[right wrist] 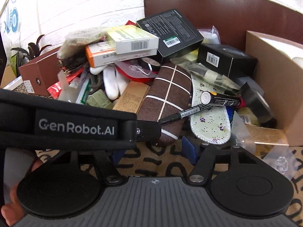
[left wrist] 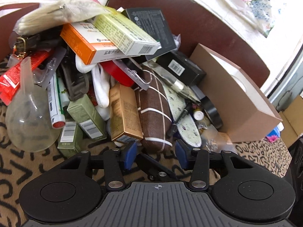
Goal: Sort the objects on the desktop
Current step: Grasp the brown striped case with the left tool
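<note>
Left wrist view shows the heap first: boxes, tubes and pouches piled on my letter-print cloth, with a tan carton at its right edge. Nearest me lies the brown pouch with white lines, its long axis running away from me, near end just ahead of my left gripper, whose blue pads stand partly apart with nothing between them. Beside the pouch on its left lies a gold box, on its right a flowered insole. From my right gripper, jaws also half spread and empty, the pouch sits ahead and slightly left, a black pen lying across its right edge. I judge my left hand nearer the pouch's end.
</note>
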{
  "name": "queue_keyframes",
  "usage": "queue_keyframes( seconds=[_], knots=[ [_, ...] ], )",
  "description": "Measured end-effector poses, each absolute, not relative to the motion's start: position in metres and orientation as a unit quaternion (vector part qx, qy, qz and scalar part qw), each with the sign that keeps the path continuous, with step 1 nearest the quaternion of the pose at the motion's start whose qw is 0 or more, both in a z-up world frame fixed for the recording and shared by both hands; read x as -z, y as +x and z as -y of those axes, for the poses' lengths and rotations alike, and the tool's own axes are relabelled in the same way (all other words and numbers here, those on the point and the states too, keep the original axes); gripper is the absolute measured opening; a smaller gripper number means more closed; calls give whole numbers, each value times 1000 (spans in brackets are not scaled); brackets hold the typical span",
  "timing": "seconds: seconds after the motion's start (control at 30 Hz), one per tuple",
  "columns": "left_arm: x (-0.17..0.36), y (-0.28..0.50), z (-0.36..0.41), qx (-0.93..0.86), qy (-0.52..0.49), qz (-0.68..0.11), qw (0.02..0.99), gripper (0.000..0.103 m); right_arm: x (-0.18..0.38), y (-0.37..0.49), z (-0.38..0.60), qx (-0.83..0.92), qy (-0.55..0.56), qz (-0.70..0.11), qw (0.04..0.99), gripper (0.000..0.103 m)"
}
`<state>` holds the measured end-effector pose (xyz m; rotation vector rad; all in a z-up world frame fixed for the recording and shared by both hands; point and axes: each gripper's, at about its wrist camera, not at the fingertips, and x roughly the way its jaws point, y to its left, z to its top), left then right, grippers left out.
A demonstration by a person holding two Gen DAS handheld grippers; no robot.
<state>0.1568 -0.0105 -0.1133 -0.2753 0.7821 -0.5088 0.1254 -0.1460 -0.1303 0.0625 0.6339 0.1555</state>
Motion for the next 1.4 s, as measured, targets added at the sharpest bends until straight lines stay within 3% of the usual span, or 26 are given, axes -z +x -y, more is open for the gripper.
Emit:
queue_keyframes(
  seconds=[0.33,0.43,0.5,1.03,1.1,1.17,1.27,1.4],
  knots=[
    [124,181,9,237,-160,-402,870,62,136,151,155,-72,65,-312,945,69],
    [122,181,10,238,-157,-401,871,47,136,149,156,-73,66,-308,946,68],
    [119,177,12,240,-148,-402,871,47,134,146,157,-76,67,-310,945,67],
    [113,65,10,284,-91,-427,854,46,122,32,146,-111,22,-362,925,68],
    [113,49,5,287,-100,-432,849,49,120,14,141,-115,6,-365,924,68],
    [112,37,2,290,-102,-435,846,63,119,-2,139,-123,2,-365,923,68],
    [110,27,-2,274,-98,-431,854,75,118,-12,135,-130,1,-372,919,69],
    [107,38,-9,252,-121,-430,859,80,112,-6,134,-120,19,-363,924,78]
  ],
)
